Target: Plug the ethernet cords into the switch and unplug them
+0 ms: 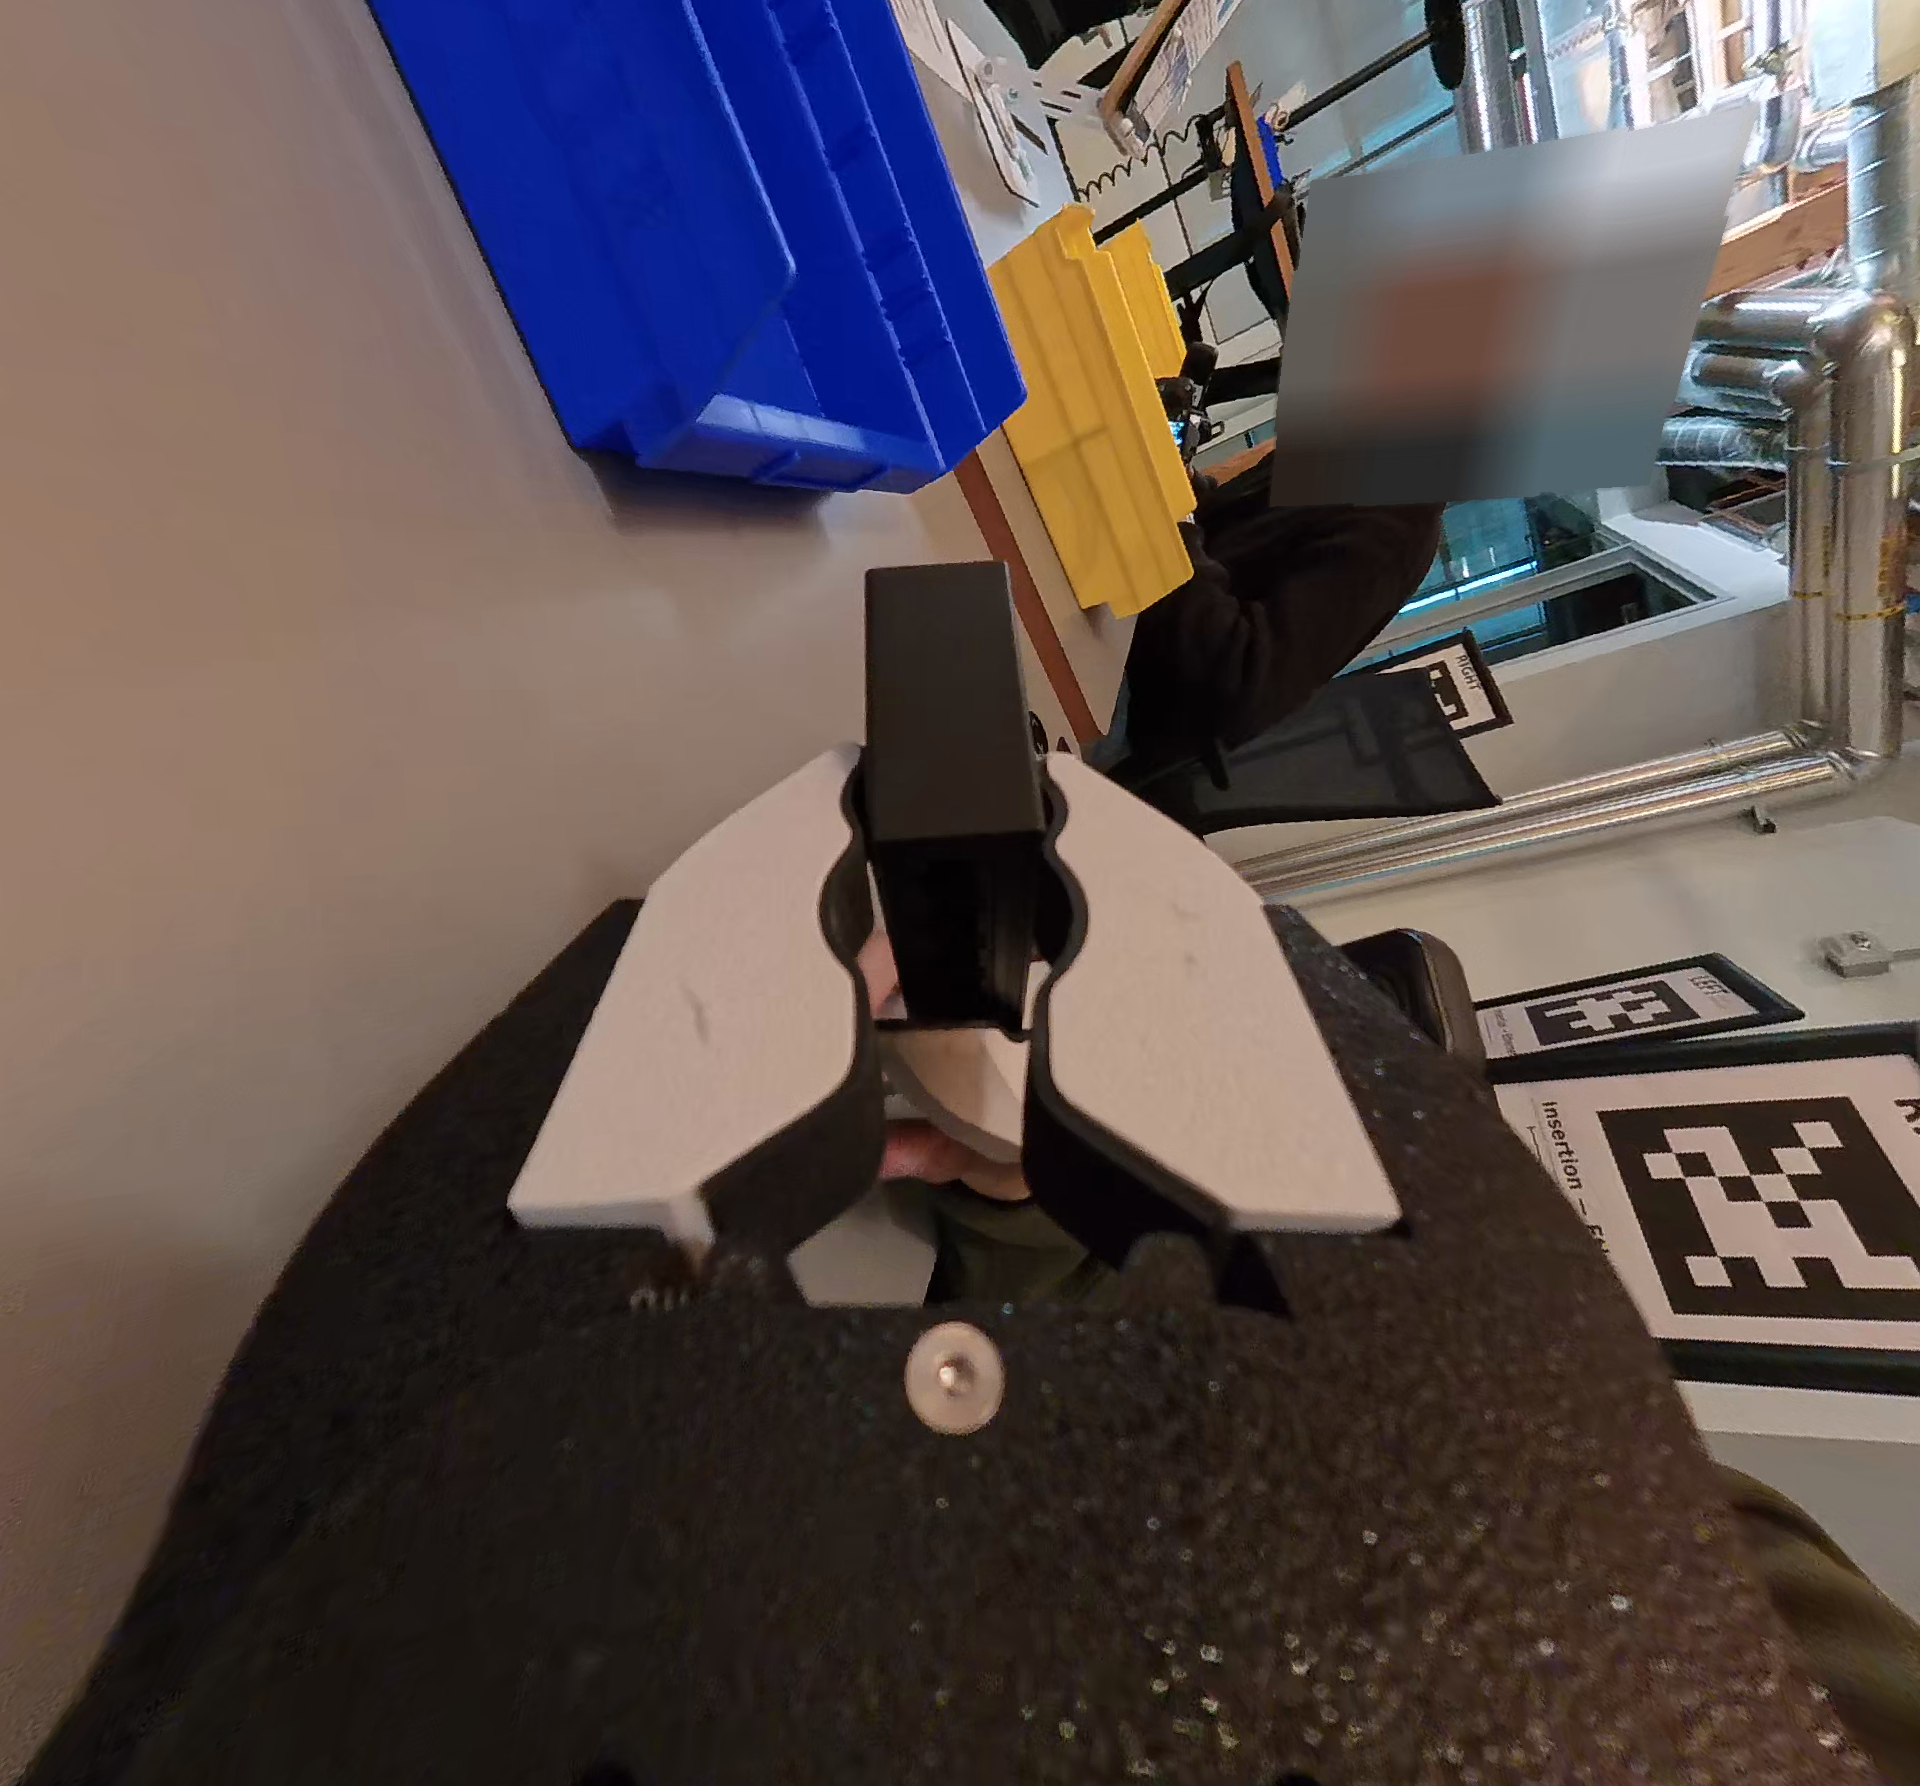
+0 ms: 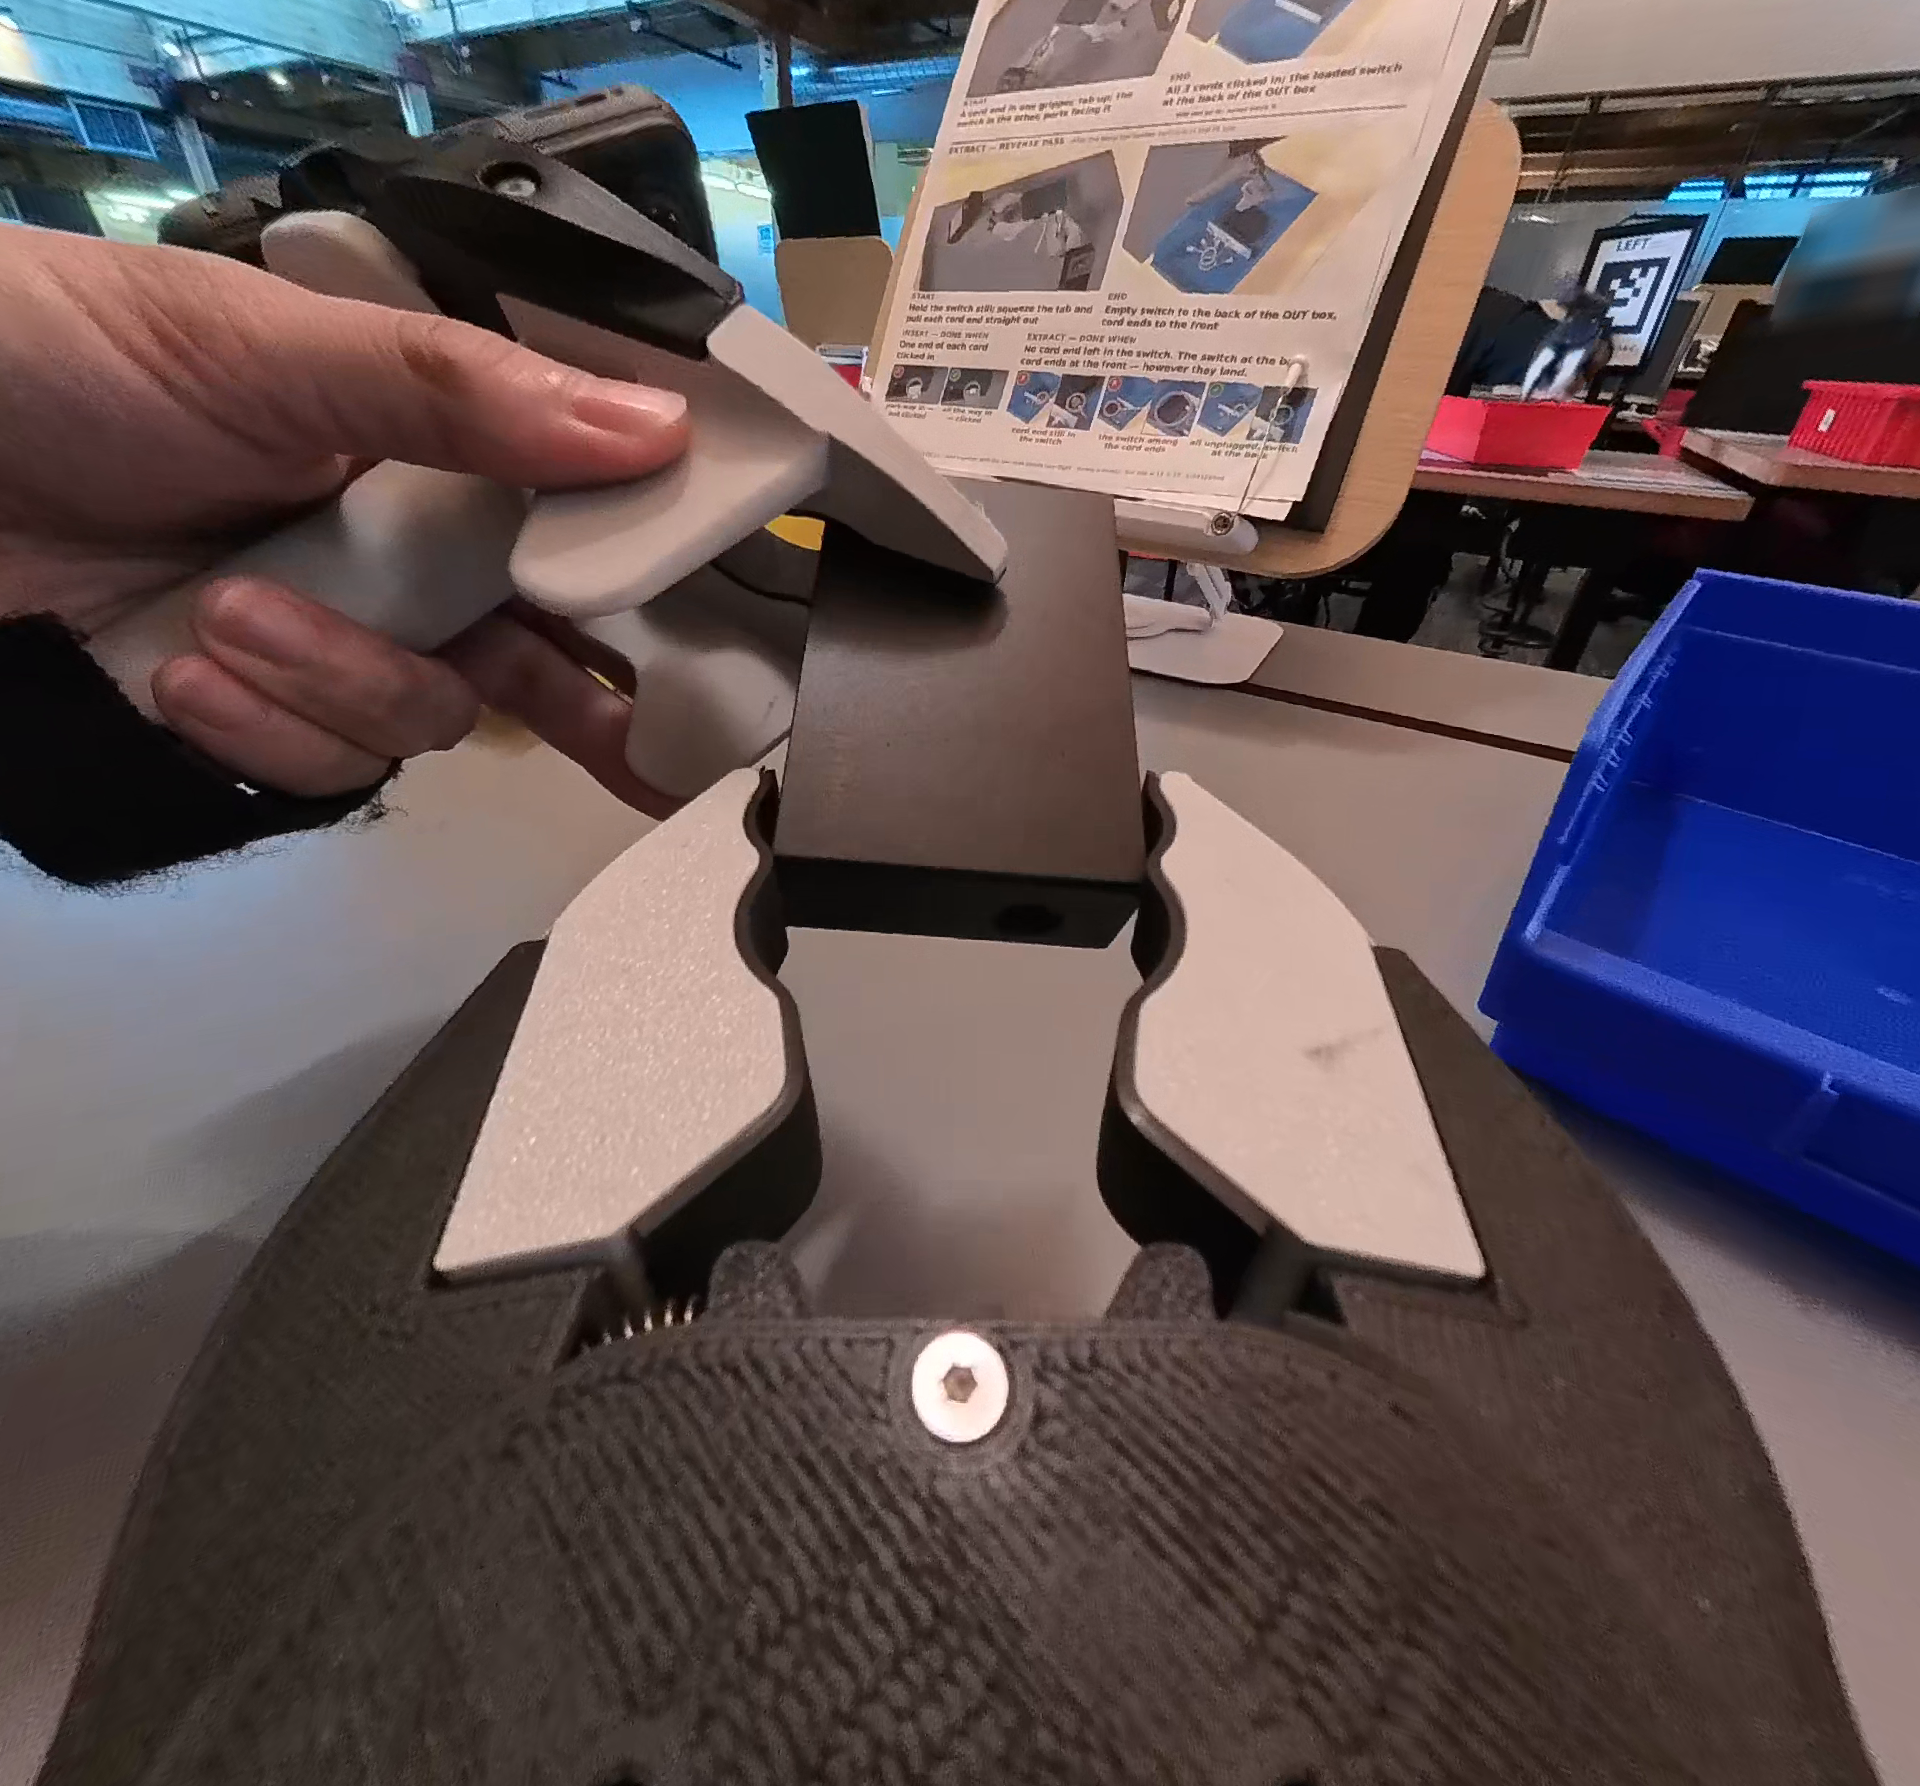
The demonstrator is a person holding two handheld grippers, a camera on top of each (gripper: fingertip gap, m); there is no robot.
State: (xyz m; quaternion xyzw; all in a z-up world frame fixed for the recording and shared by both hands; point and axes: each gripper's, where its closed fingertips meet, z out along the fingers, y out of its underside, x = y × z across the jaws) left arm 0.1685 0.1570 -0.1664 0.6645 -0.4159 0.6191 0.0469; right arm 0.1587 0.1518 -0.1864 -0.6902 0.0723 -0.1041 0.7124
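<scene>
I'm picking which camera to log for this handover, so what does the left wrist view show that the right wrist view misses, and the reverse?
Only the left wrist view shows the yellow bin and the marker cards.

Only the right wrist view shows the instruction sheet on its stand and the hand squeezing the left gripper.

Both show the black switch, clamped by both grippers, and a blue bin. The right gripper grips its near end.

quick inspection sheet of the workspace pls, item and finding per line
surface: pale grey tabletop, bare near the grippers
job's things: black box-shaped switch held off the table; no ethernet cords seen
clutter: blue plastic bin; yellow plastic bin
grippers: left gripper and right gripper both shut on the switch
cables: nothing seen
surroundings: printed instruction sheet on a wooden stand; red bins on far tables
</scene>
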